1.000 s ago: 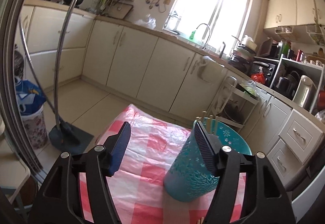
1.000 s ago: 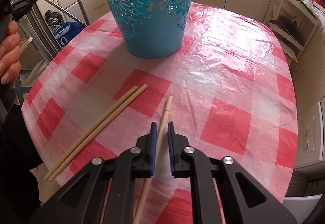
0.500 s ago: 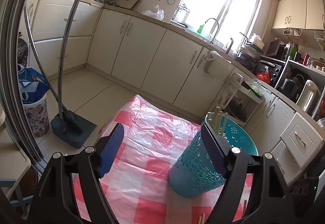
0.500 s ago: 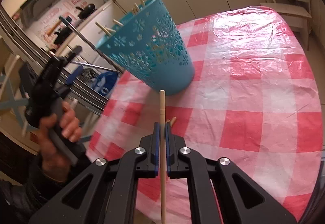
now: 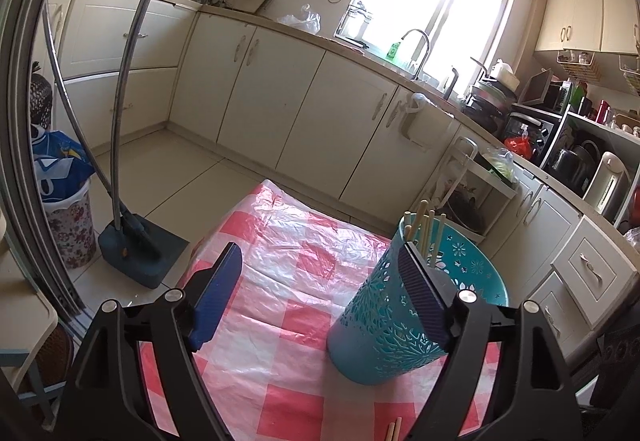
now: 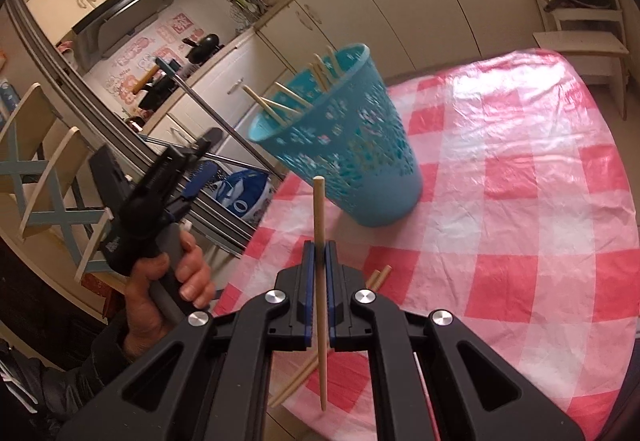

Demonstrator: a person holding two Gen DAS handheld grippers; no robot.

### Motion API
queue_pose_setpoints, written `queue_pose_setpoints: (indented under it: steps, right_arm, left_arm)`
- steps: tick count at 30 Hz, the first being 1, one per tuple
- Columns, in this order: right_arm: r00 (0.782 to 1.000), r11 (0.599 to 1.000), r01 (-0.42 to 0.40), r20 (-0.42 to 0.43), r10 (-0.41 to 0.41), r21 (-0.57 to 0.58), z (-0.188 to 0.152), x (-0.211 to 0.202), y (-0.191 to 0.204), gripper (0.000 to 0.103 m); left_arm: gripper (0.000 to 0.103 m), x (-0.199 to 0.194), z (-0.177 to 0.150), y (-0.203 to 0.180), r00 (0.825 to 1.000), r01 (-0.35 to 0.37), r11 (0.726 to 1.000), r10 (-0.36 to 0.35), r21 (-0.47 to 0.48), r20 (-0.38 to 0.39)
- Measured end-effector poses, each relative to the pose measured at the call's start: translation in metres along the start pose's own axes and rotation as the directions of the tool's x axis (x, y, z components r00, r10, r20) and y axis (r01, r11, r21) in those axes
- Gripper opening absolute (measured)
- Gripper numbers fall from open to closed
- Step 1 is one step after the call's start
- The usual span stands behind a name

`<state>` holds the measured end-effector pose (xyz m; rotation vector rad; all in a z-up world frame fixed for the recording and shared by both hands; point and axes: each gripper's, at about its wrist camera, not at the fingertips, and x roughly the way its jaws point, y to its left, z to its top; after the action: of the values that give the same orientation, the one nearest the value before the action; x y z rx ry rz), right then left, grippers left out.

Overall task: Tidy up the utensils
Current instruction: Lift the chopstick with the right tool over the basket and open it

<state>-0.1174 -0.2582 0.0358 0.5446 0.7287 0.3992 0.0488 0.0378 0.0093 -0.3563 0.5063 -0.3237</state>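
A teal perforated basket stands on the red-and-white checked tablecloth and holds several wooden chopsticks. It also shows in the left wrist view, by the right finger. My right gripper is shut on one chopstick, held above the table, its tip pointing toward the basket. Two more chopsticks lie on the cloth below it; their ends show in the left wrist view. My left gripper is open and empty, held above the table's left edge; it shows in a hand in the right wrist view.
A dustpan with a long handle and a bin with a blue bag stand on the floor to the left. Kitchen cabinets run behind the table. A white shelf rack stands past the table's far edge.
My right gripper closed on one chopstick, lifted it off the cloth and raised it toward the basket. The left gripper stayed open and pulled back a little.
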Motion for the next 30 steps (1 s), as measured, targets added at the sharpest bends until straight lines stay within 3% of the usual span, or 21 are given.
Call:
queue_pose_setpoints:
  steps: [6,11,18,21,24,30]
  right_arm:
    - [0.993,0.996,-0.06,0.094,0.066,-0.064,0.022,-0.026,0.033,0.006]
    - [0.975,0.992,-0.097,0.191,0.11,-0.076,0.055,-0.046,0.052,0.006]
    - [0.948,0.993,-0.064,0.305,0.091,-0.096,0.119,-0.062,0.075,0.006]
    - [0.938,0.994,0.021,0.346,0.019,-0.111,0.144,-0.057,0.083,0.006]
    - [0.928,0.979,0.16,0.357,-0.106,-0.127,0.158,-0.03,0.085,0.006]
    - [0.919,0.92,0.35,0.256,-0.301,-0.175,0.151,0.047,0.071,0.006]
  left_arm:
    - [0.078,-0.002,0.005,0.004,1.0,0.006,1.0,-0.005,-0.021,0.006]
    - [0.079,-0.006,0.007,0.01,1.0,0.009,0.999,-0.008,-0.045,0.009]
    - [0.079,-0.011,0.013,0.021,1.0,0.014,0.996,-0.013,-0.086,0.015]
    - [0.079,-0.012,0.015,0.024,1.0,0.018,0.995,-0.016,-0.097,0.015]
    - [0.079,-0.013,0.015,0.023,1.0,0.017,0.996,-0.016,-0.089,0.014]
    - [0.079,-0.015,0.016,0.013,1.0,0.009,1.0,-0.008,-0.025,0.014]
